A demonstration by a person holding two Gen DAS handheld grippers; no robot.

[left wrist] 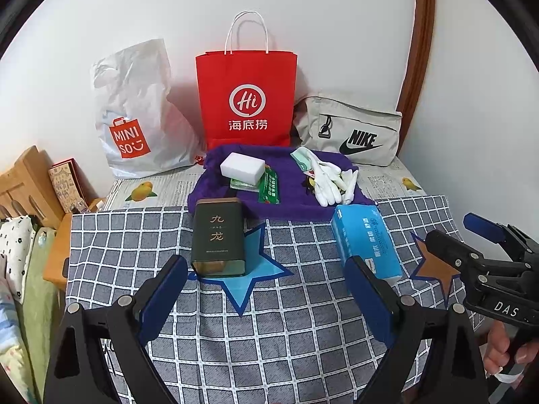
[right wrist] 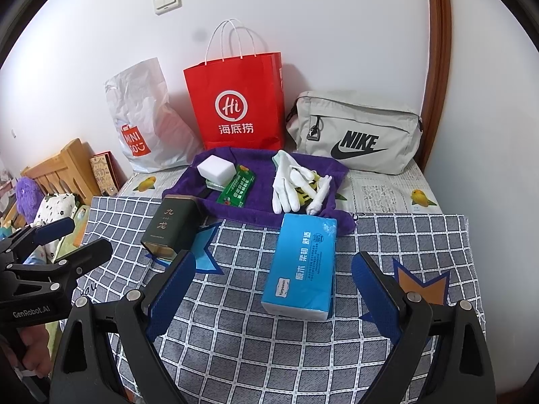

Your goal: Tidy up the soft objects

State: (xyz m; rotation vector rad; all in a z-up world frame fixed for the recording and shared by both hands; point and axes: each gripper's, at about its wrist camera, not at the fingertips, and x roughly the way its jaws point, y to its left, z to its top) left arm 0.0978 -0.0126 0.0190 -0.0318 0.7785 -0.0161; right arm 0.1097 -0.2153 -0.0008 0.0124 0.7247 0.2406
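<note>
Grey checked cloth (right wrist: 303, 353) covers the counter, with newspaper (right wrist: 380, 192) along its back edge by the white wall (right wrist: 337, 33). On a purple towel (right wrist: 256, 208) near the back edge lie white cotton gloves (right wrist: 286, 185) and a white sponge block (right wrist: 215, 167). A blue soft tissue pack (right wrist: 303, 266) lies near the middle. Left tongs (left wrist: 266, 289) and right tongs (right wrist: 273, 289) hover over the front edge, both released and empty.

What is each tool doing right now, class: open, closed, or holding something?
Left tool: open, holding nothing.
Right tool: open, holding nothing.
</note>
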